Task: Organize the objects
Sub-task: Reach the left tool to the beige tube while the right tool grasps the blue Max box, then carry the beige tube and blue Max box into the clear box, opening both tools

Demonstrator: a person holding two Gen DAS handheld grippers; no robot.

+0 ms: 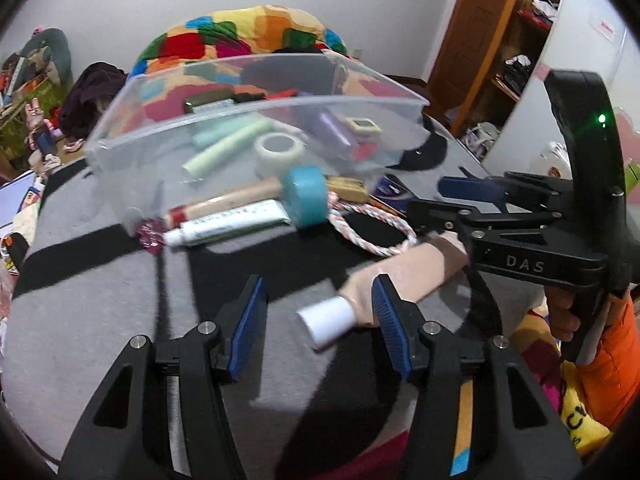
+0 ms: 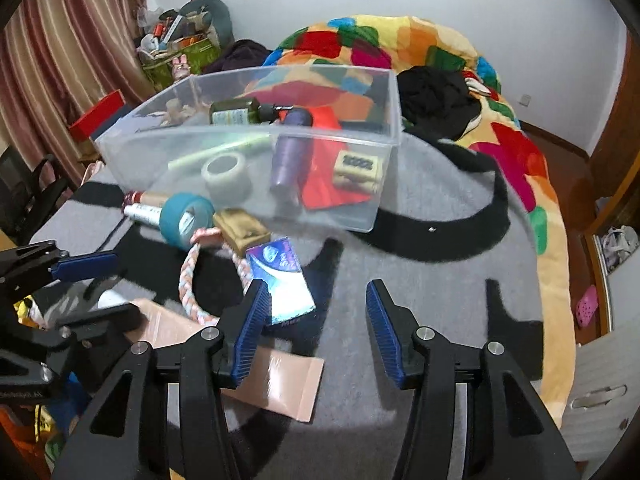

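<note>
The left gripper is standing partly open over the grey blanket, gripping nothing. The pink tube is lying flat, its white cap sitting between the pads, nearer the right pad. The right gripper is likewise partly open and empty, with the tube's flat end lying under its left finger. The clear bin is sitting beyond.

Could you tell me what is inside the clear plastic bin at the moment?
Inside the clear plastic bin lie a tape roll, a purple bottle, a dark green bottle, a red sheet, a beige timer and pale green tubes. Anything beneath them is hidden.
</note>
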